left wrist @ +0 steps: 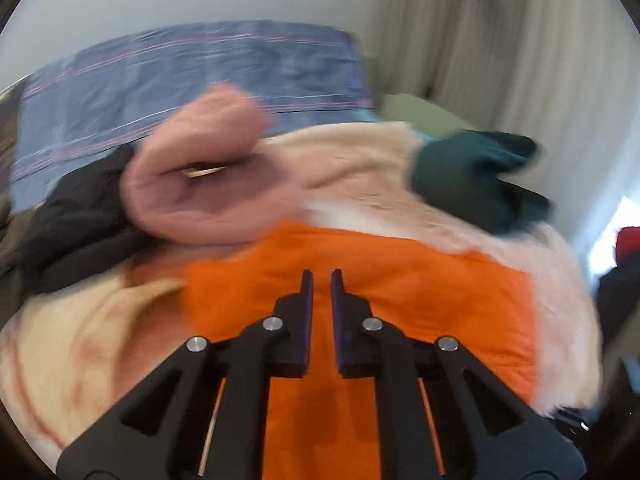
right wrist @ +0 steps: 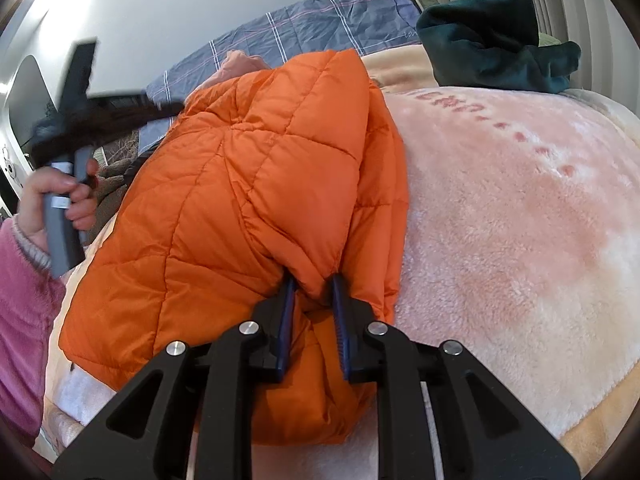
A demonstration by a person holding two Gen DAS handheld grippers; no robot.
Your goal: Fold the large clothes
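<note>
2 grippers: the right gripper (right wrist: 313, 280) pinches the orange jacket (right wrist: 240, 184) to anchor it; the left gripper (left wrist: 322, 276), nearly shut, holds nothing above it.

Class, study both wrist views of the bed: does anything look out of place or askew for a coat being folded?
The orange puffer jacket lies bunched and uneven, its edge pinched in the right gripper. The left gripper hangs above it, nearly shut on nothing. Other clothes, pink and dark green, lie unfolded nearby.
</note>
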